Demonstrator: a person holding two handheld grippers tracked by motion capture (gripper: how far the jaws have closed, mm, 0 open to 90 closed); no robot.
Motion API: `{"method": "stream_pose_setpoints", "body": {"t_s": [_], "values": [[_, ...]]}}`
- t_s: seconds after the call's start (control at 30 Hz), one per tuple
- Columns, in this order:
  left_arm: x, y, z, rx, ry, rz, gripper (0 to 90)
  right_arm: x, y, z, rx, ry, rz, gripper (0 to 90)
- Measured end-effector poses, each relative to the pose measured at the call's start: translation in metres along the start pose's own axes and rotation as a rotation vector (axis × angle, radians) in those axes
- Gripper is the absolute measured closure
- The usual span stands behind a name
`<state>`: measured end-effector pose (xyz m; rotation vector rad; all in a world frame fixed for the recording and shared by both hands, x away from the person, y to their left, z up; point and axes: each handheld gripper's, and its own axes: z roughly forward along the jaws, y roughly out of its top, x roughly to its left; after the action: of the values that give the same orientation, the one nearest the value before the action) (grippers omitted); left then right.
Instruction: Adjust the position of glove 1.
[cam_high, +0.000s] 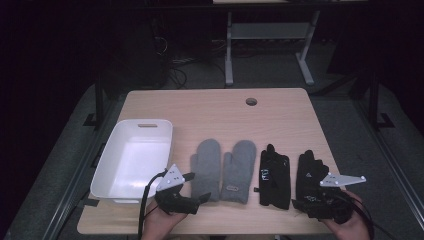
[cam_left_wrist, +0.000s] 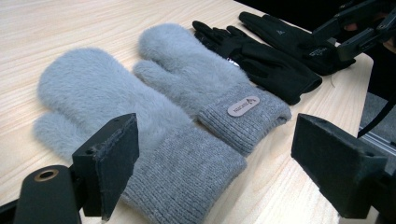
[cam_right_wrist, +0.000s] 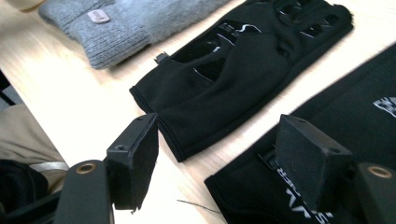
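Observation:
Two grey fuzzy mittens (cam_high: 207, 167) (cam_high: 239, 170) lie side by side, palms down, at the middle of the table. To their right lie two black gloves (cam_high: 274, 177) (cam_high: 310, 172). My left gripper (cam_high: 197, 187) is open at the near mitten's knit cuff (cam_left_wrist: 187, 177), which sits between its jaws in the left gripper view. My right gripper (cam_high: 305, 202) is open and low over the cuffs of the black gloves (cam_right_wrist: 243, 70) (cam_right_wrist: 355, 121), with nothing gripped. The second mitten (cam_left_wrist: 187, 65) carries a small label on its cuff.
A white plastic bin (cam_high: 150, 125) stands at the table's left, just beside my left hand. The wooden table (cam_high: 210, 110) has a cable hole (cam_high: 251, 101) at the back. A white desk frame stands on the floor beyond.

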<state>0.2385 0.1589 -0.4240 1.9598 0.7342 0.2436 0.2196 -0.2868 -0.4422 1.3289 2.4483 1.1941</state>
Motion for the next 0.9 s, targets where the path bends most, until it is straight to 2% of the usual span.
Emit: {"method": "stream_pose_setpoints", "body": {"t_s": [0.17,0.23,0.27,0.37,0.43,0.47,0.57,0.8,0.9], "values": [[0.002,0.0,0.0,0.0,-0.004,-0.019,15.1,0.005,0.007,0.004,0.015,0.009,-0.031,29.1],[0.001,0.0,0.0,0.0,0.001,-0.012,15.1,0.007,0.011,0.005,0.024,0.016,-0.041,29.1],[0.0,-0.001,0.0,0.001,0.002,-0.006,15.1,0.009,0.016,0.007,0.048,0.031,-0.035,29.1],[0.0,-0.001,0.0,0.002,0.007,0.007,15.1,0.011,0.02,0.008,0.054,0.038,-0.049,28.7],[0.0,-0.001,0.001,0.0,0.004,0.001,15.1,0.013,0.026,0.01,0.063,0.05,-0.043,28.6],[0.001,-0.001,0.001,0.002,0.005,0.001,15.2,0.015,0.032,0.013,0.064,0.053,-0.063,28.0],[0.002,-0.002,0.002,-0.002,0.007,-0.008,15.1,0.019,0.042,0.017,0.092,0.055,-0.075,27.3],[0.003,-0.001,0.001,-0.004,0.026,-0.009,15.1,0.026,0.056,0.027,0.107,0.067,-0.111,27.3],[0.005,-0.002,0.0,-0.005,0.028,-0.018,15.1,0.032,0.067,0.033,0.118,0.08,-0.144,27.1]]}}
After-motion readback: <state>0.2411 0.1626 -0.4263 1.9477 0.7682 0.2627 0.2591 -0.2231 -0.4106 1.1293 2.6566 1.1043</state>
